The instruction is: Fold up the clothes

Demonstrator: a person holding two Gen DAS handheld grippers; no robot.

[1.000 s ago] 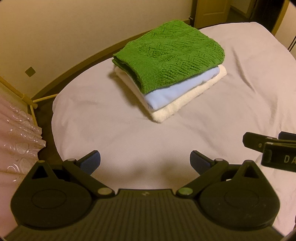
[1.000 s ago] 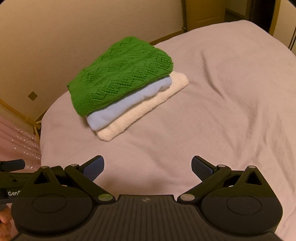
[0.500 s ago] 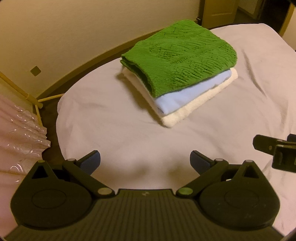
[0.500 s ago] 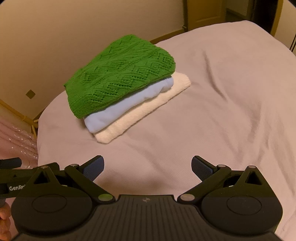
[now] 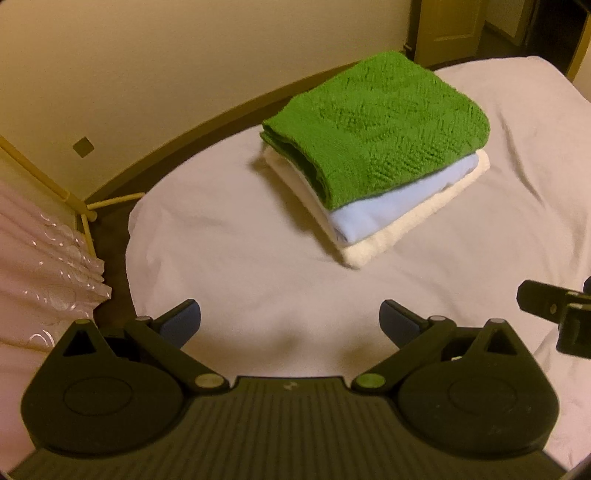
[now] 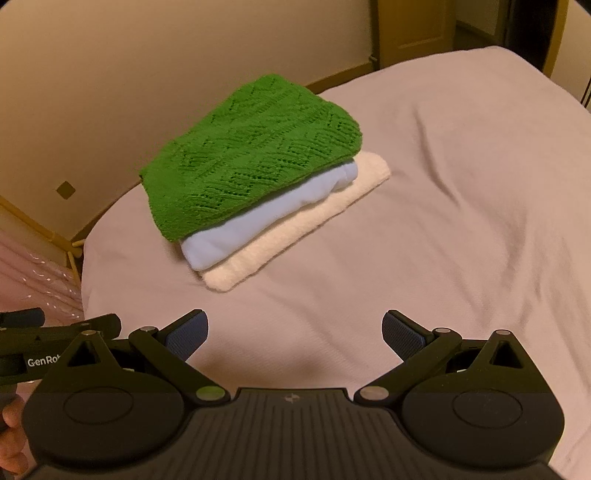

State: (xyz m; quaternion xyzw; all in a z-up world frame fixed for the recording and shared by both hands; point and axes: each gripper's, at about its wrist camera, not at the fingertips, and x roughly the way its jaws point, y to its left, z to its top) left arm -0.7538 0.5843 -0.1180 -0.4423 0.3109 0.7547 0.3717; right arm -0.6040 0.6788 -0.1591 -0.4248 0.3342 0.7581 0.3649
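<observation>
Nearest in the left wrist view, the left gripper (image 5: pixel 290 325) has its jaws spread wide with nothing between them, its blue pads (image 5: pixel 183 323) hanging over bare bed sheet (image 5: pixel 229 258). The right gripper (image 6: pixel 293 334) stands the same way in its own view, jaws fully apart and empty, over a smooth stretch of the same sheet. Each tool shows at the edge of the other's view: the right one as a black piece at the right border of the left view, the left one as a black bar at the lower left of the right view, with part of a hand (image 6: pixel 13 439) below it. Between the grippers and the clothes the sheet lies open and nearly flat, with only soft creases further to the right. Further on sits the stack of folded clothes (image 5: pixel 373 192): a cream piece (image 5: pixel 402 236) at the bottom, a light blue piece (image 5: pixel 384 212) on it, and a green knit sweater (image 5: pixel 384 129) on top (its near edge overhangs the blue one a little). The stack rests near the left far edge of the bed, close to where the sheet drops off toward the dark floor (image 5: pixel 110 236). To the left, beside that edge, pink cloth (image 5: pixel 40 258) hangs on a pale wooden rack (image 5: pixel 74 201). Beyond is a cream wall (image 5: pixel 184 55) with a baseboard, and a door (image 5: pixel 447 29) at the far right.
</observation>
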